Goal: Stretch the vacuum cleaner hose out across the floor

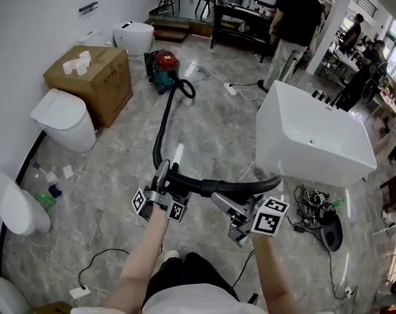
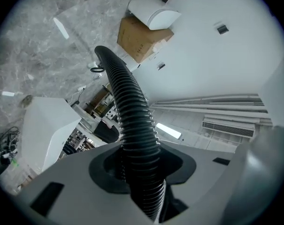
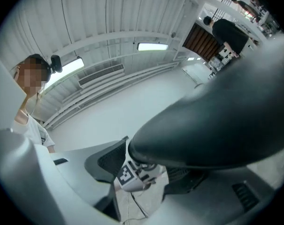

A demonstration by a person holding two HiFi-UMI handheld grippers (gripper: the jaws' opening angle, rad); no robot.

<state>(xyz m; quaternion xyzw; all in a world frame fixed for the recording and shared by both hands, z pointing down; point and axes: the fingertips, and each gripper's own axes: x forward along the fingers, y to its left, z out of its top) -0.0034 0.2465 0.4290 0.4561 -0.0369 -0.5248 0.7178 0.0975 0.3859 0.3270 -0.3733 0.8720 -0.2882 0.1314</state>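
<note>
A black ribbed vacuum hose (image 1: pixel 162 126) runs from the red and teal vacuum cleaner (image 1: pixel 165 68) at the back toward me over the marble floor. It then bends right, held up between my two grippers. My left gripper (image 1: pixel 162 187) is shut on the ribbed hose (image 2: pixel 128 104), which passes straight up between the jaws (image 2: pixel 142 172). My right gripper (image 1: pixel 242 216) holds its jaws wide around the hose's smooth black end tube (image 3: pixel 217 125). That tube lies across the jaws (image 3: pixel 146 172), and a gap shows at the left pad.
A white bathtub (image 1: pixel 315 139) stands close on the right, with tangled cables (image 1: pixel 315 205) on the floor beside it. A cardboard box (image 1: pixel 96 77) and toilets (image 1: pixel 63 120) line the left wall. People (image 1: pixel 292 18) stand at the back. A thin black cable (image 1: pixel 96 267) lies near my feet.
</note>
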